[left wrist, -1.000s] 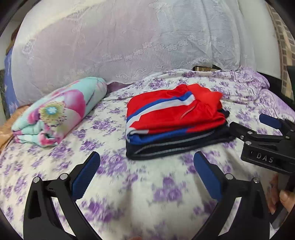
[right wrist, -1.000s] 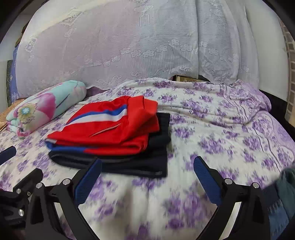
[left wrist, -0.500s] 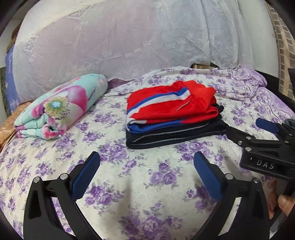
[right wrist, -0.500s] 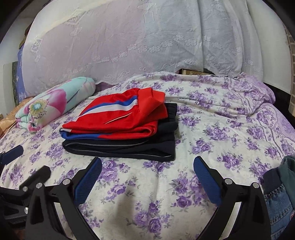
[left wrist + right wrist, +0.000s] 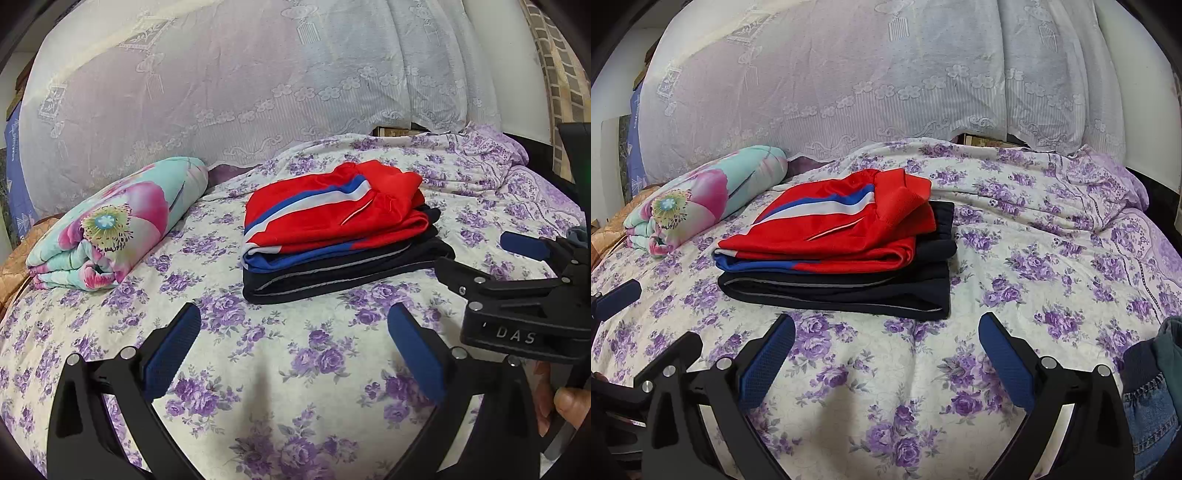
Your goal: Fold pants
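Both tools wide open and empty, left tool and right tool hovering short of the folded red pants stacked mid-bed; fold looks done, next probably fetch denim.

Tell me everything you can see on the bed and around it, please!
Folded red pants with blue and white stripes: one, red, on top of the stack mid-bed.
Folded dark navy pants with grey piping: one, navy, under the red pair.
Rolled floral blanket: one, teal and pink, left of the stack.
Purple-flowered bedsheet: one, cream and purple, covering the bed.
White lace curtain: one, white, behind the bed.
Blue denim cloth: one, blue, right edge.
Left gripper: one, black with blue pads, open, empty.
Right gripper: one, same colours, open, empty.
Hand: one, behind the right gripper.
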`<action>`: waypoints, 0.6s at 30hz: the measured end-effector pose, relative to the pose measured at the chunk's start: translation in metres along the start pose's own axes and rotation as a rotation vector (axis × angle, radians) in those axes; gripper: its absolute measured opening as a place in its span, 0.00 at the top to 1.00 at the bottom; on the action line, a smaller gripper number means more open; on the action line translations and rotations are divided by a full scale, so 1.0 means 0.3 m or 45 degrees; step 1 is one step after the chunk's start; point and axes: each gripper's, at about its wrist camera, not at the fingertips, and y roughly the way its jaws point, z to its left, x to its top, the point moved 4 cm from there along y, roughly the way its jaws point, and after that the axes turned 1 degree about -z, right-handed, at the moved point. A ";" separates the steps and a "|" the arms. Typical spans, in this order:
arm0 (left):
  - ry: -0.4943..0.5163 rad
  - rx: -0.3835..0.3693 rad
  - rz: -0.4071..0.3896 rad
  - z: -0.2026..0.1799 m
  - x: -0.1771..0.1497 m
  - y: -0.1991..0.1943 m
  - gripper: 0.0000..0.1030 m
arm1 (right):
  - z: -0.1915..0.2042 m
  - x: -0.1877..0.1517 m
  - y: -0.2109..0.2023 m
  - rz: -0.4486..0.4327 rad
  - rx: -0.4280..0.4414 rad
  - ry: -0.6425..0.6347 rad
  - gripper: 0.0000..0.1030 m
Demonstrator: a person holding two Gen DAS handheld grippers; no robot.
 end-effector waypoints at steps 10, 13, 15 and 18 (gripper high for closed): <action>-0.001 -0.001 -0.001 0.003 0.001 0.000 0.04 | 0.001 -0.001 0.005 0.007 0.000 -0.001 0.03; -0.002 -0.001 -0.001 0.002 0.001 0.000 0.04 | 0.000 -0.003 0.007 0.010 0.002 -0.001 0.03; 0.000 0.001 -0.001 0.002 0.001 0.000 0.04 | 0.000 -0.004 0.008 0.011 0.001 -0.001 0.03; -0.003 0.000 0.001 0.004 0.001 0.001 0.04 | 0.000 -0.006 0.008 0.012 0.002 -0.001 0.03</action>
